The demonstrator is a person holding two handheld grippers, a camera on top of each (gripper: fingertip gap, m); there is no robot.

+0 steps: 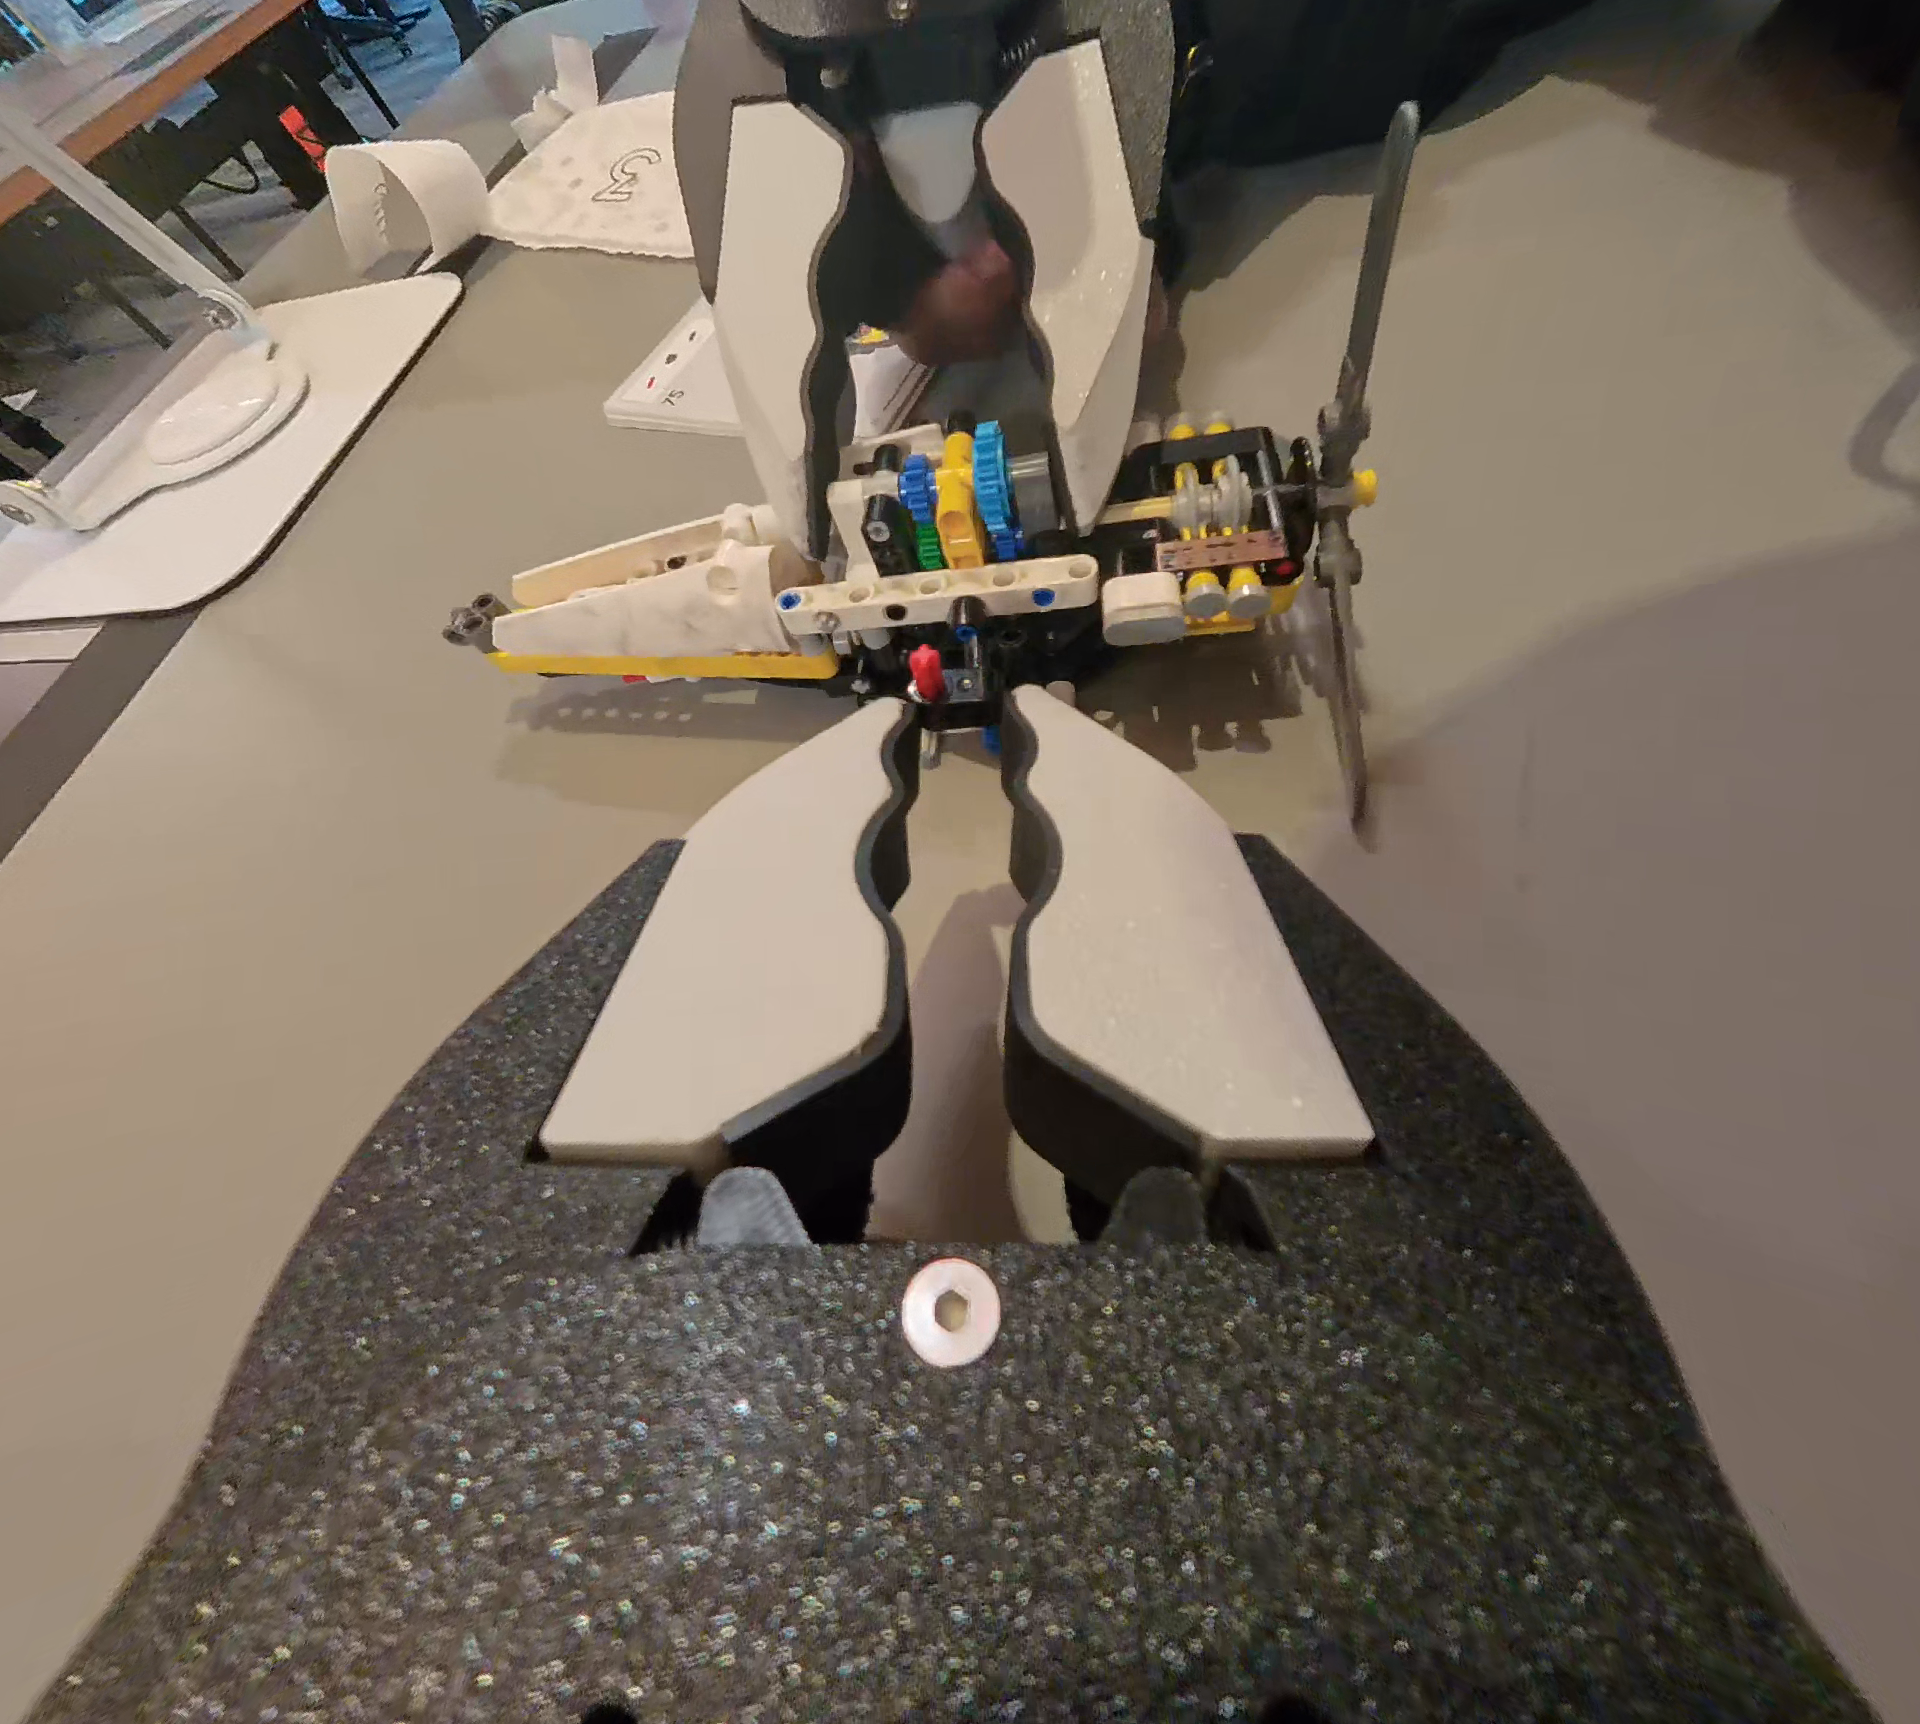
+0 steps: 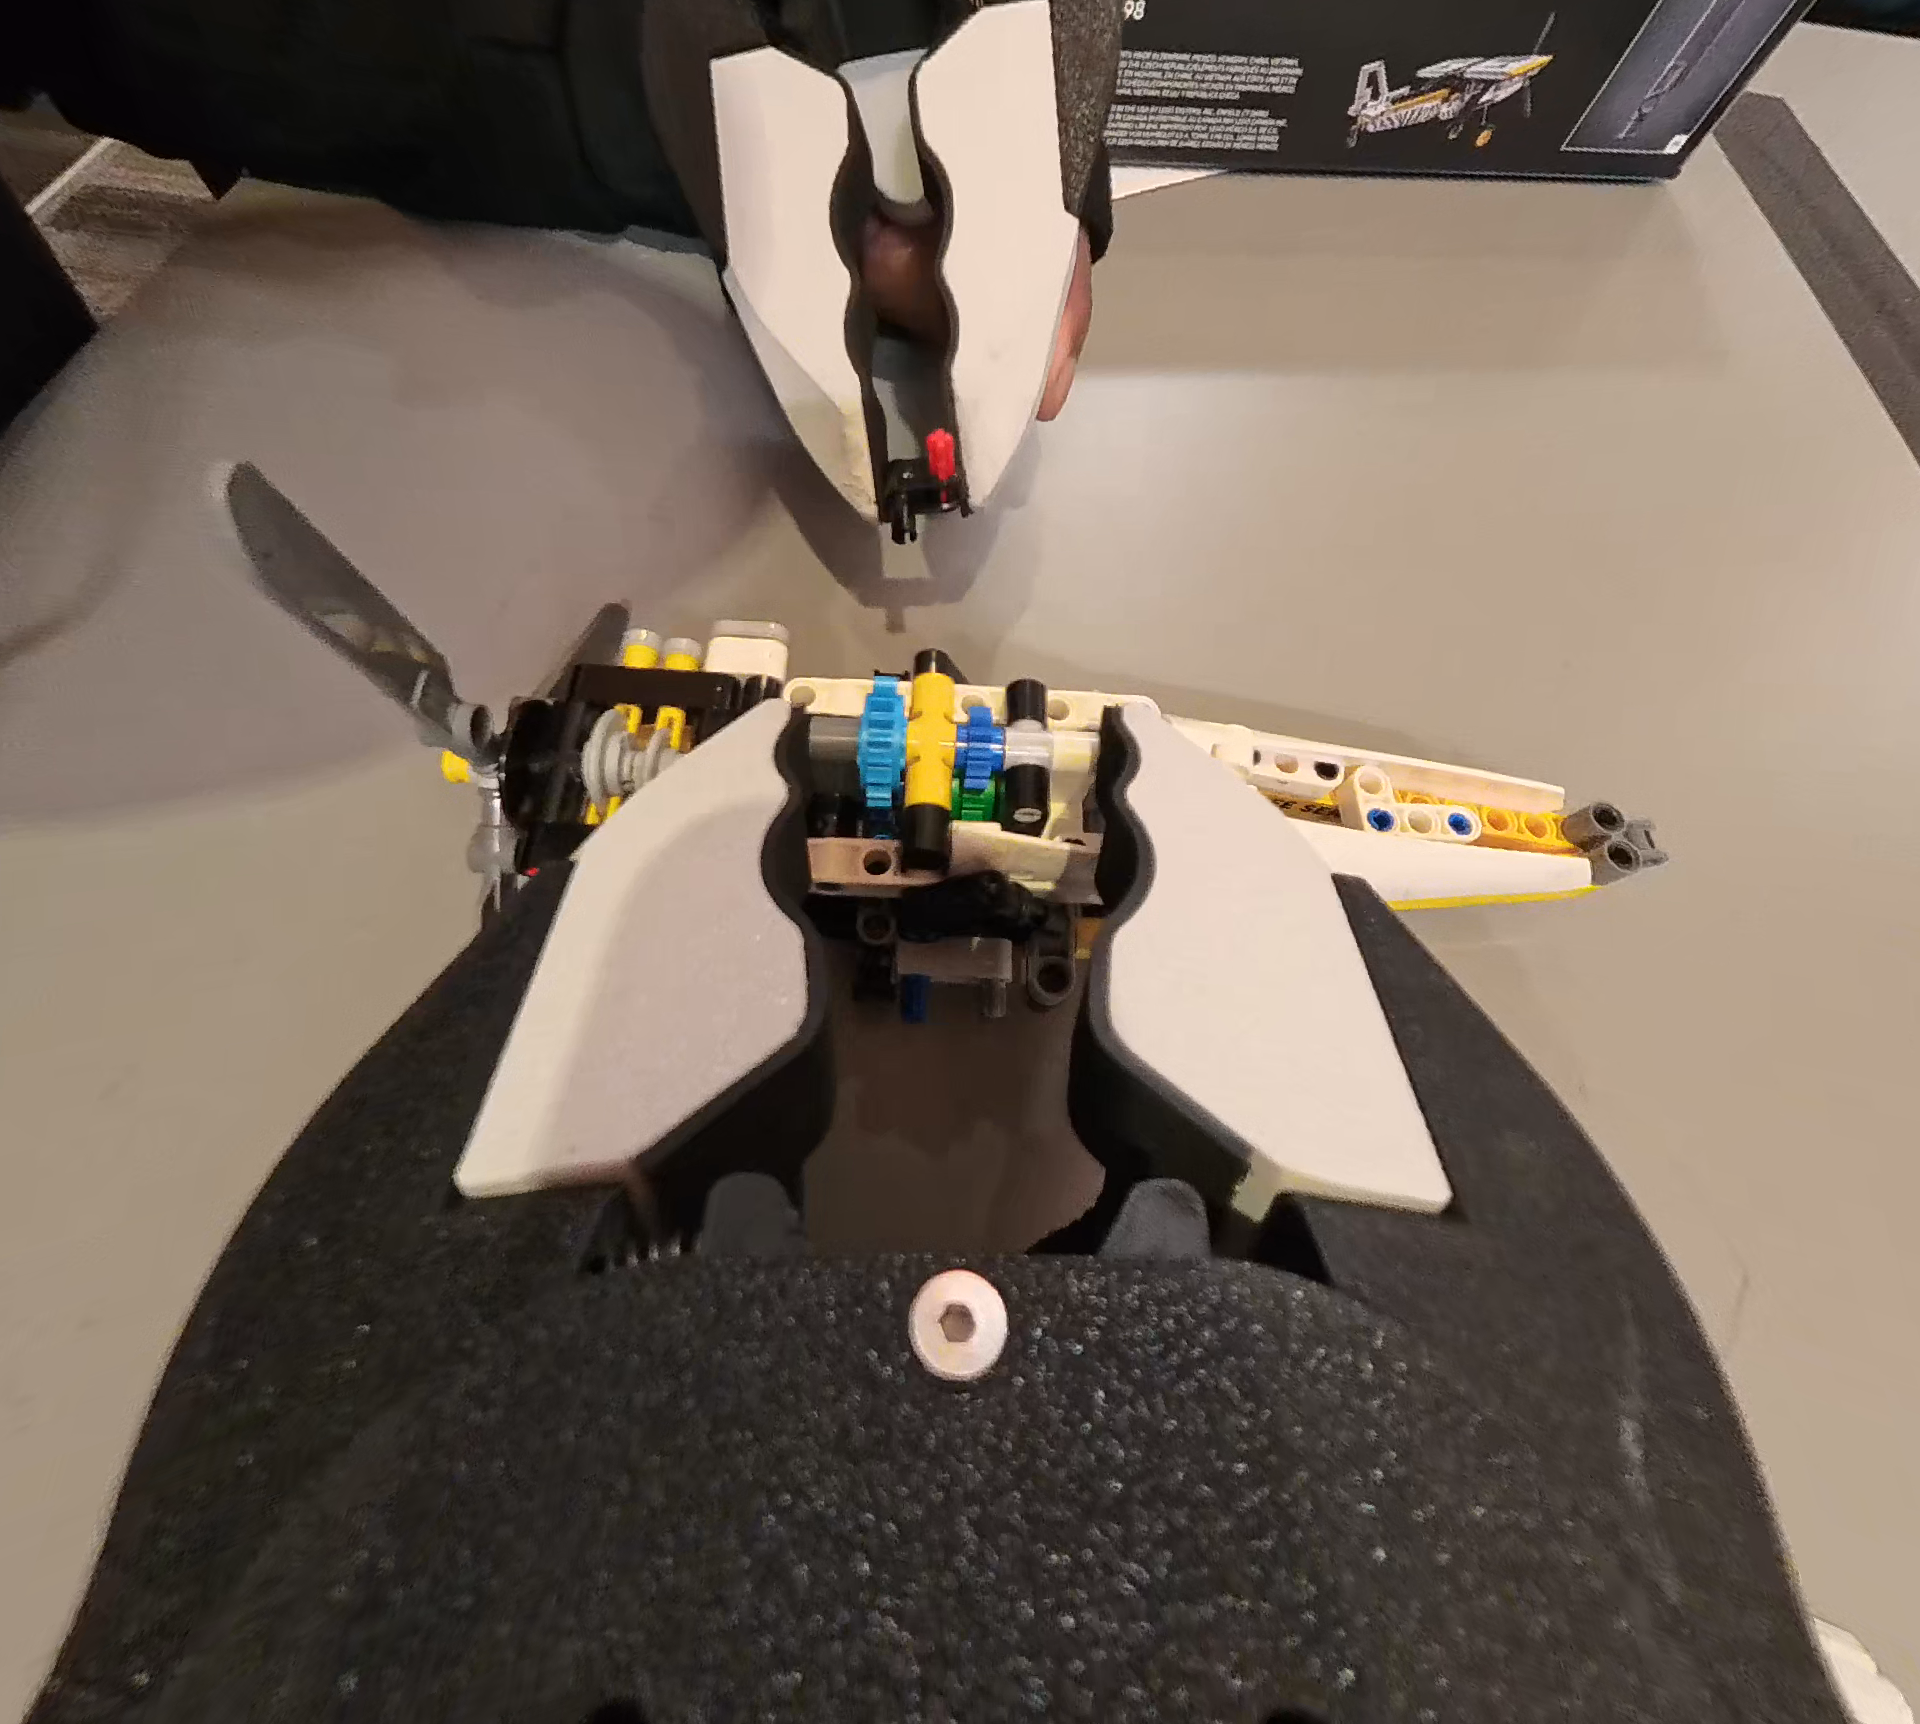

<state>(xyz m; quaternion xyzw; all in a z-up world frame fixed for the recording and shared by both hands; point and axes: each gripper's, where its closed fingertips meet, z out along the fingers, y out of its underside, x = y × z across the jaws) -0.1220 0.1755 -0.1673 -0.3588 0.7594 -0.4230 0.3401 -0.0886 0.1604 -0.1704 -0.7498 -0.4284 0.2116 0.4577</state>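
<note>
On the grey counter a light, brittle brick-built plane lies gripped across its stiff geared middle by the right tongs, while the left tongs pinch a small black-and-red piece just beyond it.

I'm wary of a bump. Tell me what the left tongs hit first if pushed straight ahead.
The left tongs, shut on a small black piece with a red pin, point at the toy plane's side; they would likely meet it first, though depth is unclear.
</note>
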